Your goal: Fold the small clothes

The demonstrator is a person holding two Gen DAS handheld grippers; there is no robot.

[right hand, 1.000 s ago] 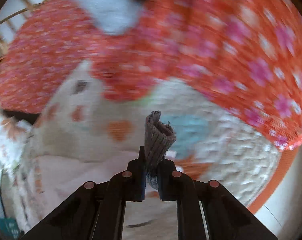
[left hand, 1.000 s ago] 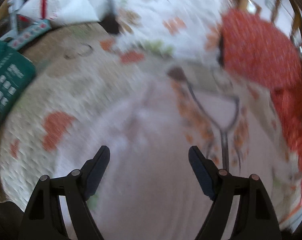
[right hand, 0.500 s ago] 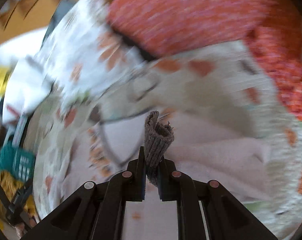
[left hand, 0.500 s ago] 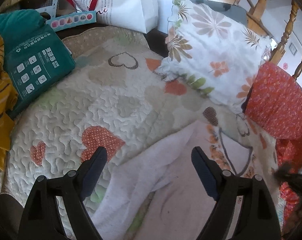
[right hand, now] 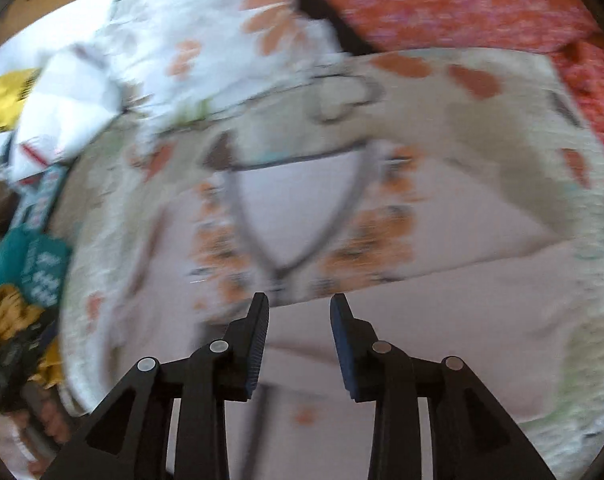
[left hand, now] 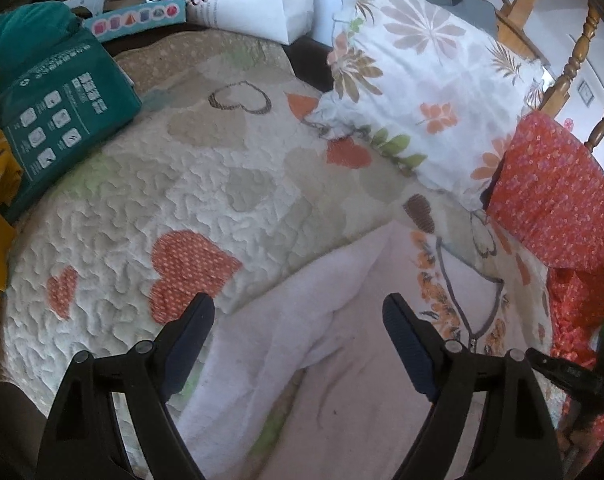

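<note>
Two grippers hang over one pale pink garment spread on a quilted bed cover. In the left wrist view the left gripper (left hand: 298,320) stands with its jaws spread wide and nothing between them; below and just ahead of it lies a raised fold of the garment (left hand: 341,280), running from near the left jaw up toward the neckline. The right gripper (right hand: 299,312) has just been opening its jaws; they now stand partly apart with nothing between them, over the chest of the garment, just short of the point of the grey-edged V neckline (right hand: 294,216) with its orange flower trim.

Judging by its wrinkles and how it lies limp against the quilt (left hand: 182,184), the garment is light, soft and floppy, not slippery and not fragile. It will sag and bunch wherever it is not held, so a pinch at an edge suits it best: the raised fold for the left, a shoulder or hem edge for the right. Pinching too deep risks catching the quilt beneath.

Farther out lie a flowered pillow (left hand: 421,80), a red cushion (left hand: 553,200) and a green package (left hand: 62,112), all well apart from the garment.
</note>
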